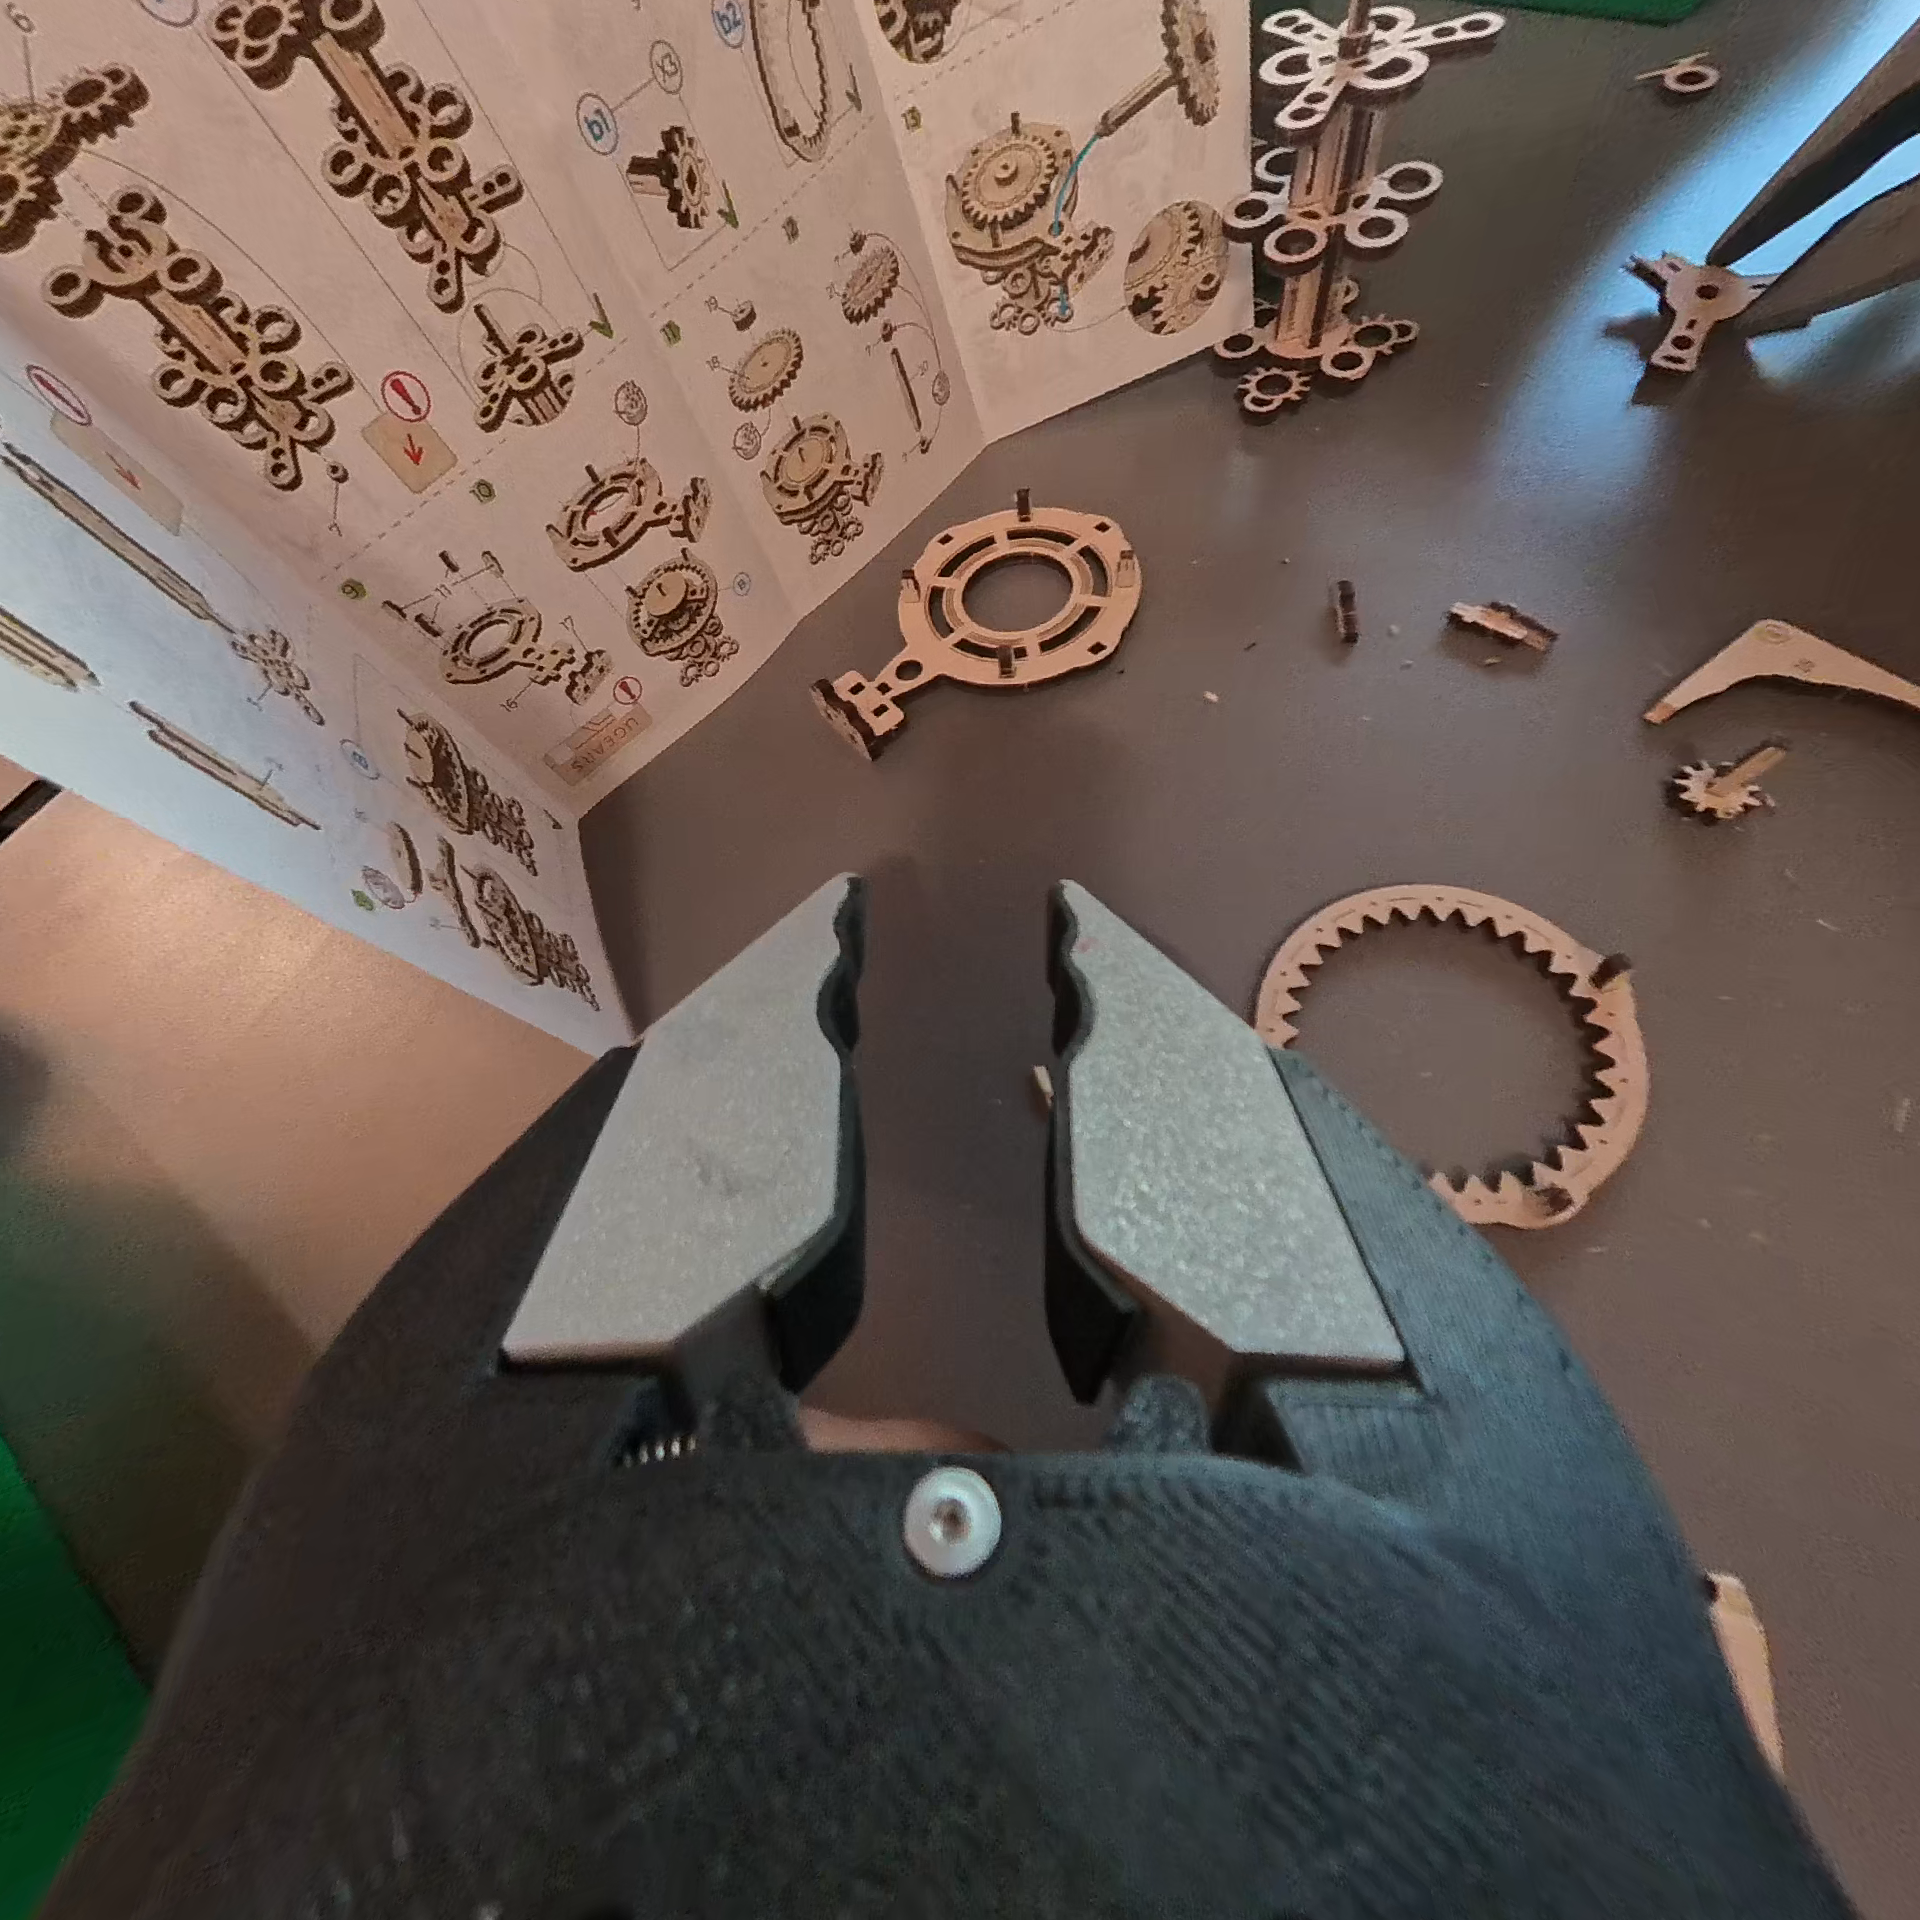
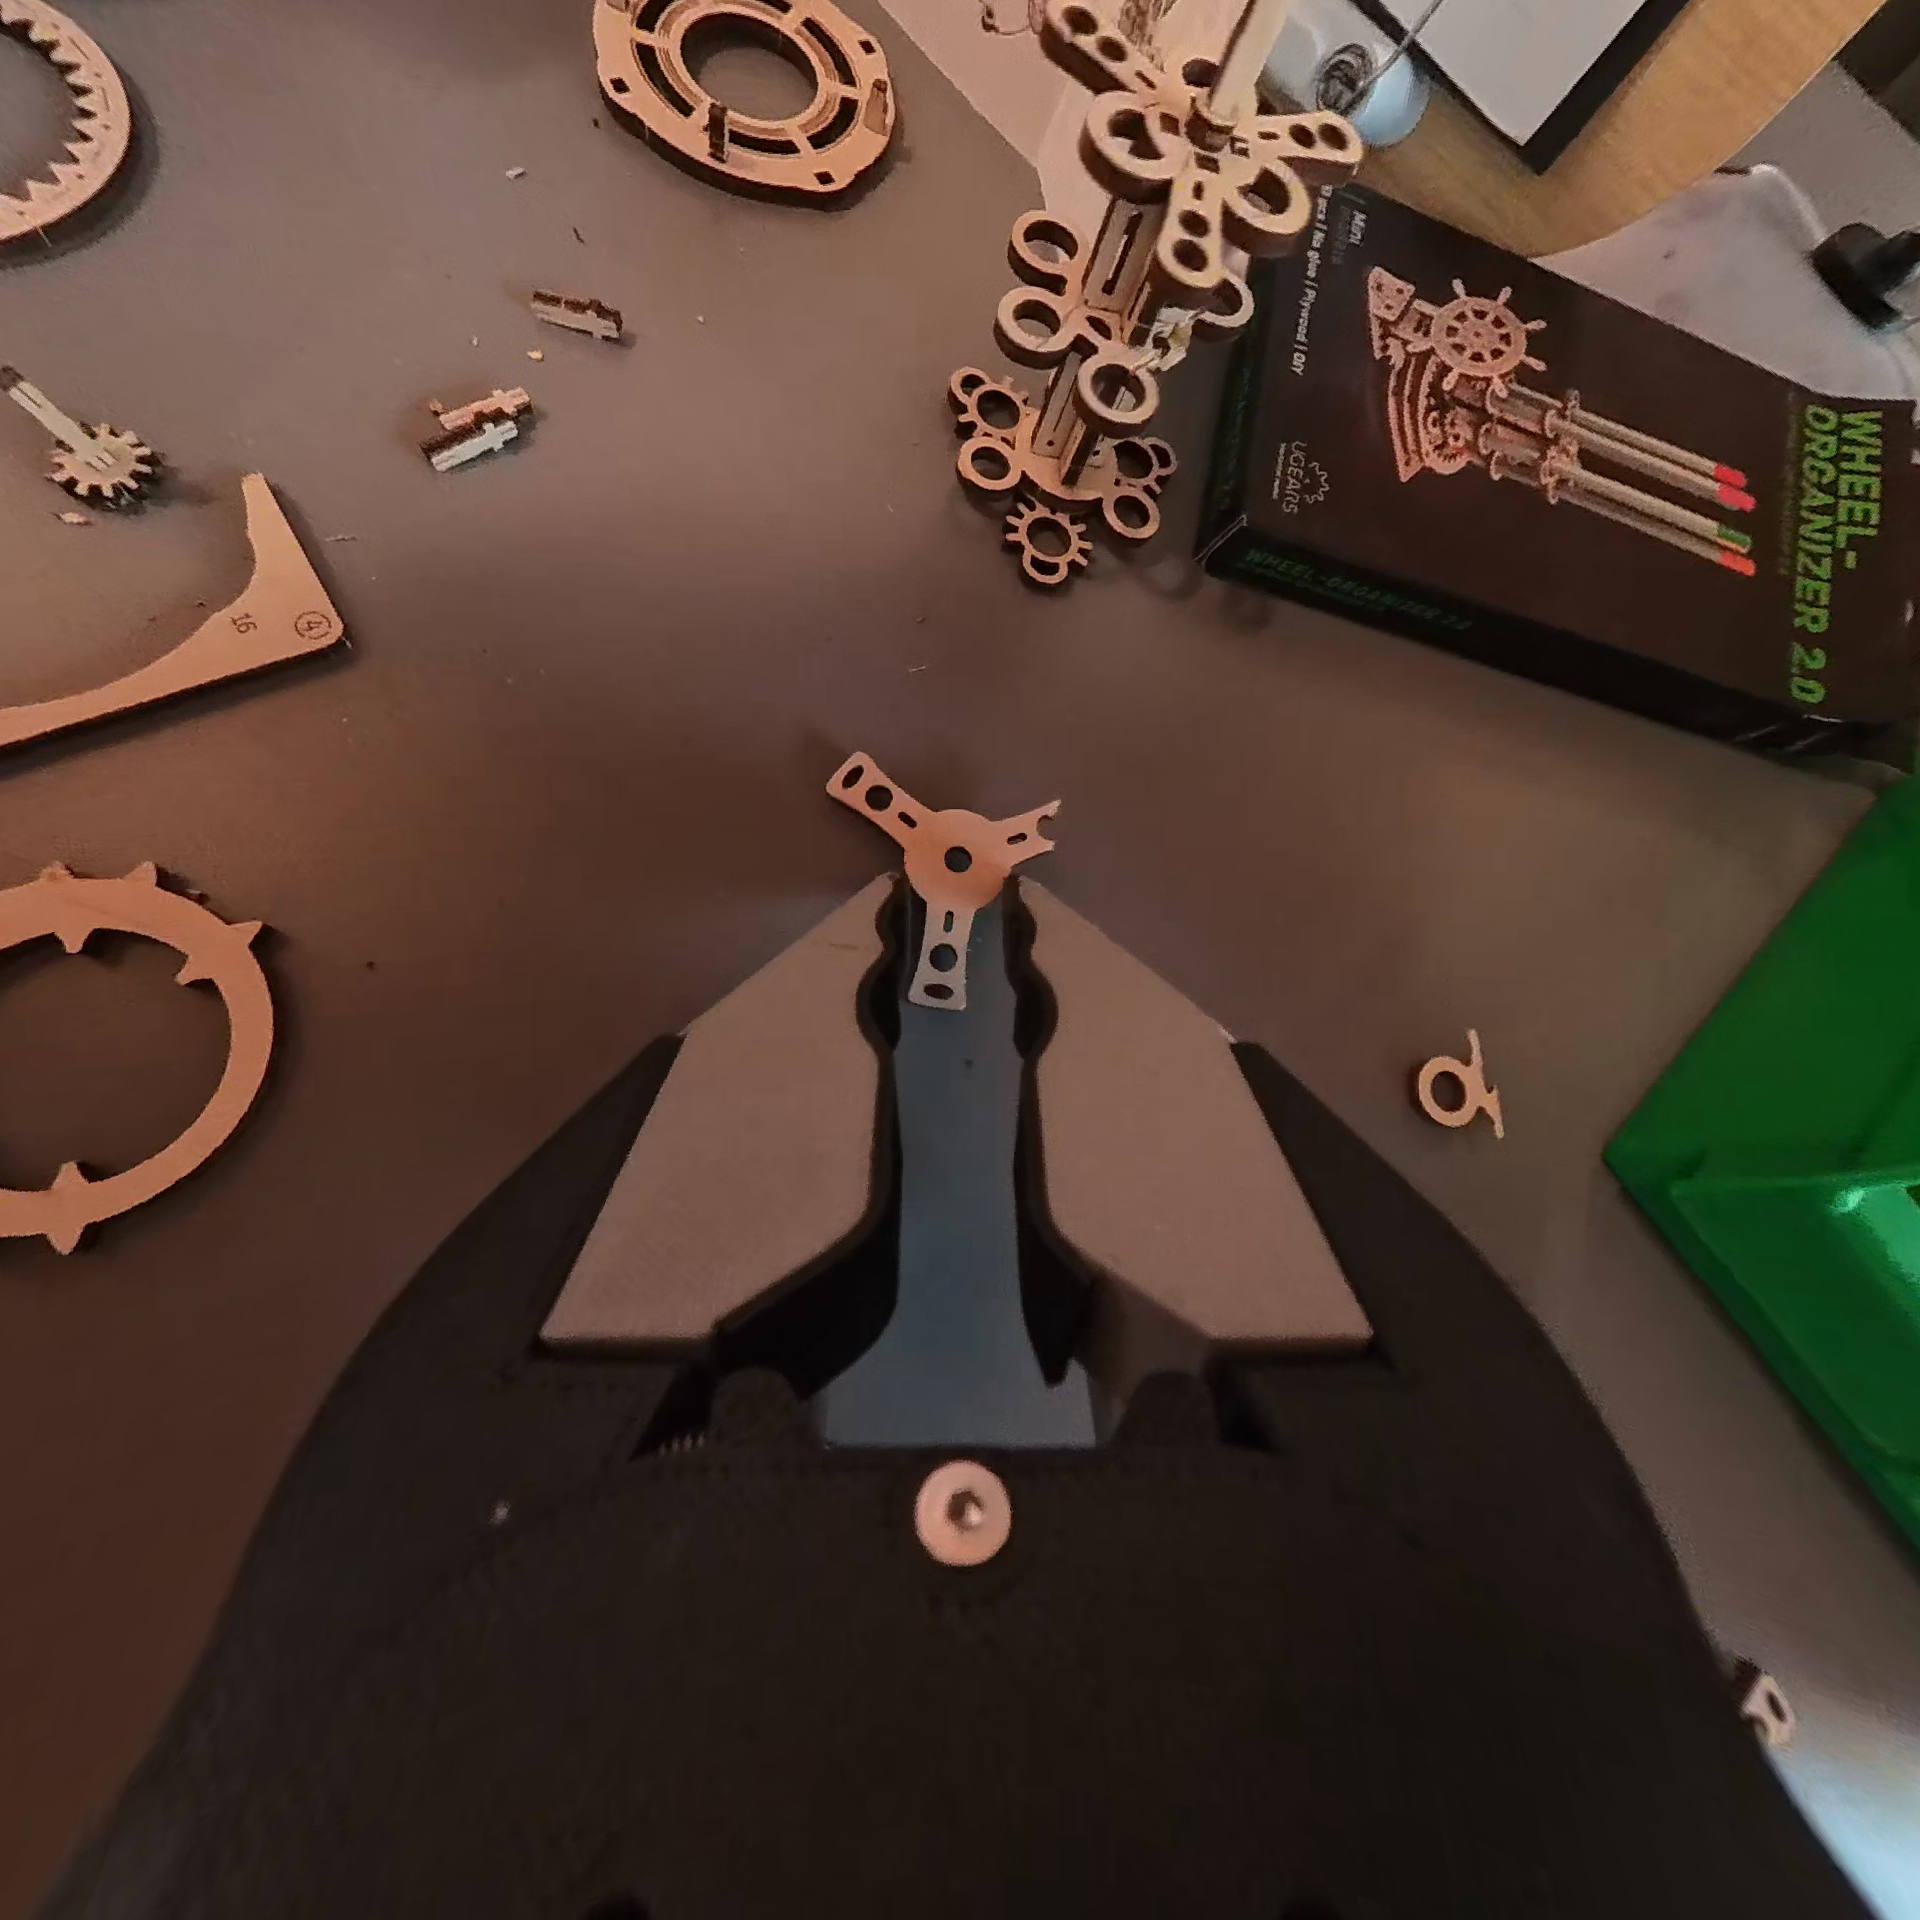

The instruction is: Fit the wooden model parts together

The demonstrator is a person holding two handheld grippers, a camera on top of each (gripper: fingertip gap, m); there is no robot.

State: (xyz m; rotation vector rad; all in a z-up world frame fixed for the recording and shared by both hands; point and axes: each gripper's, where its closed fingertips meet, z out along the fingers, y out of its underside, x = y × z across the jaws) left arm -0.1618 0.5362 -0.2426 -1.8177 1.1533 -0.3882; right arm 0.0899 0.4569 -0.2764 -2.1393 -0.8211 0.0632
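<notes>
- Our right gripper (image 2: 956, 883) holds a three-armed wooden piece (image 2: 951, 857) at its very tips: the jaws stand narrow, closed on the piece's hub, with one arm pointing back down the gap between the fingers and the other two fanning out ahead, toward the upper left and upper right of the right wrist view.
- Our left gripper (image 1: 956, 904) is empty, its jaws parted over bare dark tabletop (image 1: 1351, 790) in the centre of the left wrist view.
- The likely mate, we judge, is the upright wooden tower (image 2: 1122, 312) of ringed tiers, standing in the upper middle of the right wrist view beside the dark product box (image 2: 1558, 468). It lies ahead of the right fingers and slightly to the right, its long axis vertical off the table, with a thin shaft rising from its top.
- In the left wrist view the same tower (image 1: 1325, 208) sits far in the upper right corner, past the instruction sheet (image 1: 468, 364), so the right gripper is plainly the nearer.
- The held piece's central hole must line up over that shaft, so the piece probably needs to lie level, hub above the tower's axis.
- The slotted ring plate (image 1: 1003, 613) and the toothed ring (image 1: 1455, 1049) lie flat and untouched.
</notes>
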